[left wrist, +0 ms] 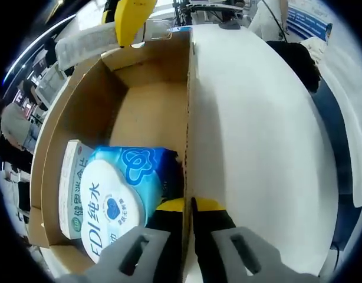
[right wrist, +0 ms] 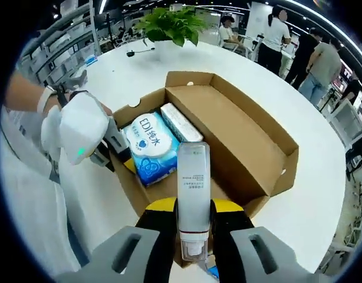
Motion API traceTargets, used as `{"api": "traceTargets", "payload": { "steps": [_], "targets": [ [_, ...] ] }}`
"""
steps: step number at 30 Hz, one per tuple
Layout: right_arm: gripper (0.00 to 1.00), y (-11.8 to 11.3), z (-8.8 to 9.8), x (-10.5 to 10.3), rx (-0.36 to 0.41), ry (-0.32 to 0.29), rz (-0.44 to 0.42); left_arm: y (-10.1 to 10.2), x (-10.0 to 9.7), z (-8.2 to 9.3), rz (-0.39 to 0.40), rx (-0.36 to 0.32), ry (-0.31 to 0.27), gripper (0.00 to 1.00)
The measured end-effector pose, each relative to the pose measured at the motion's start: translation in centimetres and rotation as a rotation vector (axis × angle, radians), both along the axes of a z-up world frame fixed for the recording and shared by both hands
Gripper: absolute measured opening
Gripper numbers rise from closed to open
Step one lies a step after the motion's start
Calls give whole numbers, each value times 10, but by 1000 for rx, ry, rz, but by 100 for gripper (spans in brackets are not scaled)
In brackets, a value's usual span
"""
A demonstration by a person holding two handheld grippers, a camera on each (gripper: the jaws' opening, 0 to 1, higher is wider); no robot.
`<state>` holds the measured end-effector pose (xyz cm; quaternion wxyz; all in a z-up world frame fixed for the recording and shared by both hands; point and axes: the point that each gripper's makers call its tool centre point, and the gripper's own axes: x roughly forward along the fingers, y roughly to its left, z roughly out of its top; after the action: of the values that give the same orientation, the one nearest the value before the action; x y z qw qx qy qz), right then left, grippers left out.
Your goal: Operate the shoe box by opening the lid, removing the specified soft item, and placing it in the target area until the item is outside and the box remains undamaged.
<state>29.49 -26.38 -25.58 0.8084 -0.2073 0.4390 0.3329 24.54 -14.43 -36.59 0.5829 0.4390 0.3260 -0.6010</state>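
In the left gripper view, the left hand-held gripper (left wrist: 188, 207) is closed on the side wall of the open cardboard shoe box (left wrist: 147, 112), one yellow-tipped jaw inside the wall and one outside. Inside the box, at the near end just beside the gripped wall, lies a blue pack of wet wipes (left wrist: 119, 200), and against its far side a slim white and green carton (left wrist: 72, 188). The rest of the box floor is bare cardboard. The box stands on a white tabletop (left wrist: 257, 135). A yellow jaw tip of the other gripper (left wrist: 132, 19) shows above the box's far end.

In the right gripper view, the right hand-held gripper (right wrist: 191, 217) is clamped on a white tube (right wrist: 193, 197), held upright over the near edge of the shoe box (right wrist: 246, 141). The wipes pack (right wrist: 150, 146) and carton (right wrist: 180, 122) lie together at the box's left end. The left hand-held gripper (right wrist: 119, 154), held by a gloved hand (right wrist: 78, 132), grips that end's wall. A potted plant (right wrist: 169, 26) stands on the tabletop (right wrist: 128, 73) beyond, with people (right wrist: 299, 50) further back.
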Motion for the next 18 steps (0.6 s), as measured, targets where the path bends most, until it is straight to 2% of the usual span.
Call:
{"api": "traceTargets", "payload": {
  "steps": [4,7,11,18],
  "targets": [
    [19,-11,6,-1,5,-24,-40,0,0,0,2,-1,-2,1],
    [19,-22,5,-5,-4,-12,-80,0,-1,0,4,-1,1,1],
    [19,-35,9,-7,2,-32,-115,1,0,0,2,0,1,1],
    [19,-64,11,-21,11,-32,-215,2,-3,-2,6,-1,3,1]
  ]
}}
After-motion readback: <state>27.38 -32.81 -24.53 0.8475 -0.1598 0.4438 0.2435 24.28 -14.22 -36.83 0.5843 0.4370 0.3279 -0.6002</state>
